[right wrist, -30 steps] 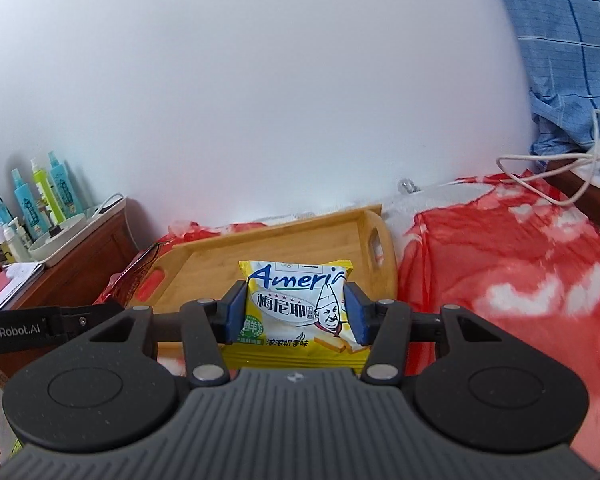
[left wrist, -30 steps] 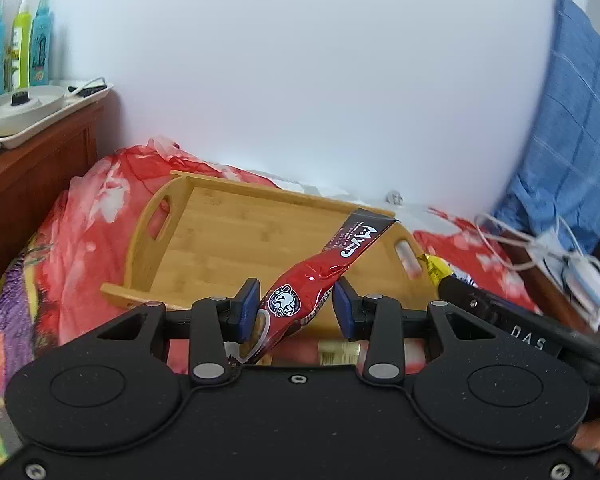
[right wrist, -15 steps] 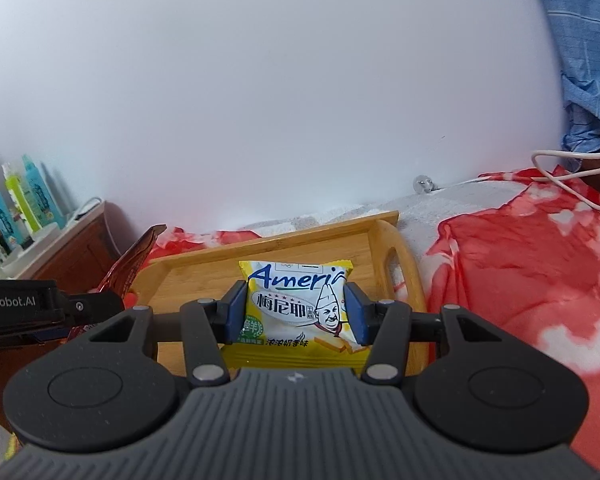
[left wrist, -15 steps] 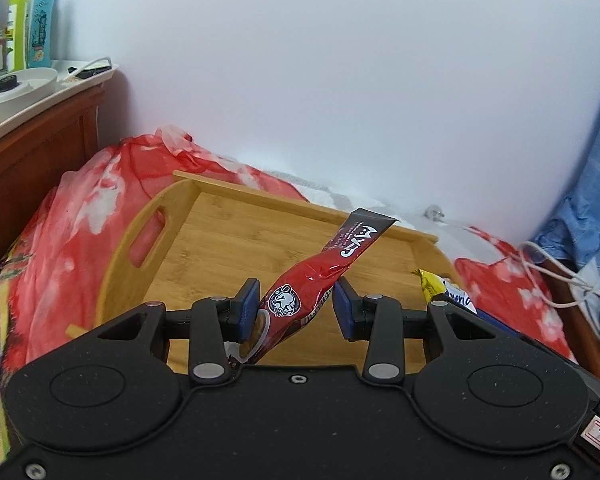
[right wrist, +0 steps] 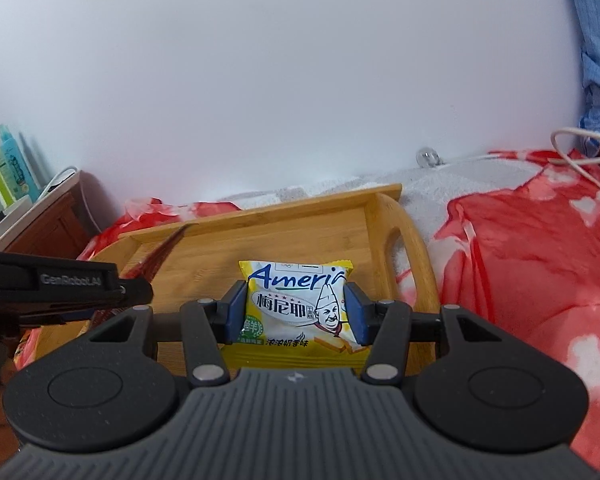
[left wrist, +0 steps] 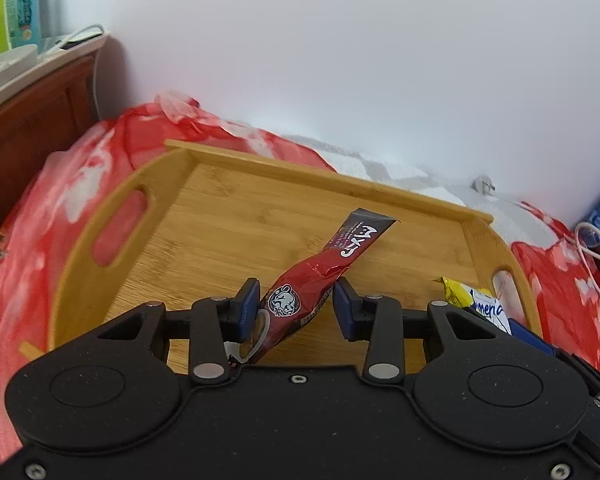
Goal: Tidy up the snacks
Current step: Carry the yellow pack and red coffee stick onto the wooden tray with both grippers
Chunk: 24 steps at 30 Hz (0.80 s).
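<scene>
My left gripper (left wrist: 296, 306) is shut on a long red snack sachet (left wrist: 320, 276) that sticks up and forward over the bamboo tray (left wrist: 236, 216). My right gripper (right wrist: 296, 312) is shut on a yellow and white snack packet (right wrist: 296, 304) and holds it over the right part of the same tray (right wrist: 284, 220). The yellow packet (left wrist: 476, 304) shows at the right edge of the left wrist view. The left gripper body (right wrist: 60, 284) and the red sachet tip (right wrist: 164, 248) show at the left of the right wrist view.
The tray lies on a bed with a red patterned cover (right wrist: 540, 260) against a white wall. A wooden nightstand (left wrist: 24, 96) with bottles (left wrist: 16, 4) stands at the left. White cables (right wrist: 580, 160) and blue cloth (right wrist: 596, 40) lie at the right.
Both grippers have moved forward and are now over the tray, each holding its snack. The tray looks larger and closer in both views.
</scene>
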{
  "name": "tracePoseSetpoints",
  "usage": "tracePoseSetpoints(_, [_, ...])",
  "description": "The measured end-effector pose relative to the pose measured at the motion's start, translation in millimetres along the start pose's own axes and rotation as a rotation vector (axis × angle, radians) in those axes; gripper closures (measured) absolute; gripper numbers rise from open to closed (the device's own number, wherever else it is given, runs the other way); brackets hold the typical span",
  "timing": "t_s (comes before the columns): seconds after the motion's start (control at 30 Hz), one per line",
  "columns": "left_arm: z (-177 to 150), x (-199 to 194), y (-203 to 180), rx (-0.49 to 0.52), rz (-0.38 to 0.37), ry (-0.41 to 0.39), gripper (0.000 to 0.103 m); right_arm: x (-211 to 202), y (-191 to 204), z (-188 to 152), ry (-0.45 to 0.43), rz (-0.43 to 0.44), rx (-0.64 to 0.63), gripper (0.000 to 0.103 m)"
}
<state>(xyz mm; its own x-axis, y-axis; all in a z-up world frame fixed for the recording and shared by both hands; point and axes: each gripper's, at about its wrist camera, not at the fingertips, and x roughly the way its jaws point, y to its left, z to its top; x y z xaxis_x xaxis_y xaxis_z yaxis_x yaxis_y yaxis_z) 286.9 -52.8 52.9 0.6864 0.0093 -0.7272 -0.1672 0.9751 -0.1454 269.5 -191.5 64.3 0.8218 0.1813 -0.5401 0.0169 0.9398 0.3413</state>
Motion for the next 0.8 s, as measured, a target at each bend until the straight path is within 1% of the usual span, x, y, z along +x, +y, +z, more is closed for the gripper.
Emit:
tracePoseSetpoints(0.13, [-4.1, 8.3, -5.6, 0.021, 0.023, 0.007, 0.065, 1.1, -1.9, 0.3, 0.001, -0.014, -0.004, 0.048])
tracePoseSetpoints(0.8, [-8.9, 19.0, -18.4, 0.099, 0.066, -0.002, 0.065, 7.3, -0.7, 0.3, 0.025, -0.029, -0.018, 0.048])
